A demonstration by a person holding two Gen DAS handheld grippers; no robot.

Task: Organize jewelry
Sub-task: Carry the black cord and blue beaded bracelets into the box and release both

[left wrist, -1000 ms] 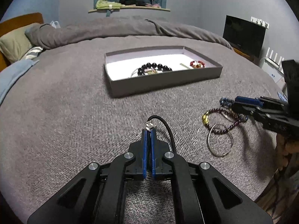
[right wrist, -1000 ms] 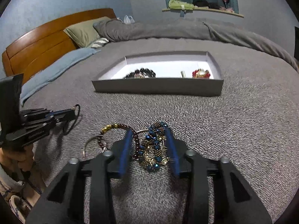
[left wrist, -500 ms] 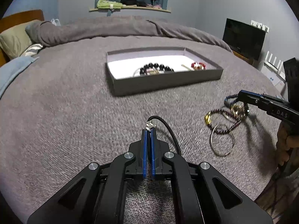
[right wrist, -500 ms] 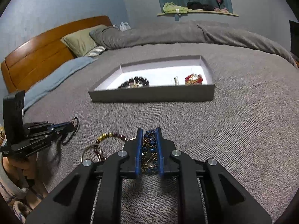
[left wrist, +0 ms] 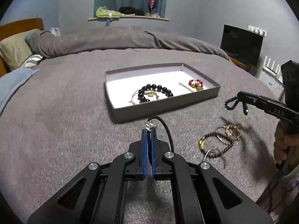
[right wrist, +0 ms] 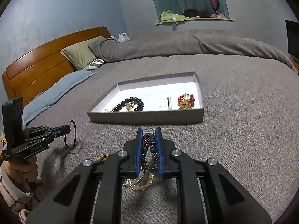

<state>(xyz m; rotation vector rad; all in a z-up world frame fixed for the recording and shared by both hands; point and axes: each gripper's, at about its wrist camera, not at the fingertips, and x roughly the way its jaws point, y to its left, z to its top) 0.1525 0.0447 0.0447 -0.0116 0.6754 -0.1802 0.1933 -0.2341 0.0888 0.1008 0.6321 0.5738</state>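
My left gripper (left wrist: 149, 130) is shut on a black cord bracelet (left wrist: 164, 125) with a silver clasp, held above the grey bedspread. My right gripper (right wrist: 149, 131) is shut on a blue and bronze beaded bracelet (right wrist: 149, 149) and holds it lifted off the bed; it also shows in the left wrist view (left wrist: 231, 103). A grey tray (left wrist: 158, 106) with a white floor lies ahead, holding a black bead bracelet (left wrist: 155, 91) and a red bead piece (left wrist: 195, 83). A dark red bead bracelet (left wrist: 216, 145), a gold piece (left wrist: 232, 130) and a silver ring (left wrist: 214, 158) lie on the bed below the right gripper.
The bed has a wooden headboard (right wrist: 37, 71), pillows (right wrist: 82, 54) and a bunched grey duvet (left wrist: 121, 39) at the back. A dark screen (left wrist: 241, 44) stands at the right. A window ledge (left wrist: 129, 16) holds small items.
My right gripper closed on the blue beaded bracelet and lifted it off the pile toward the tray. My left gripper rose slightly with the black cord bracelet.
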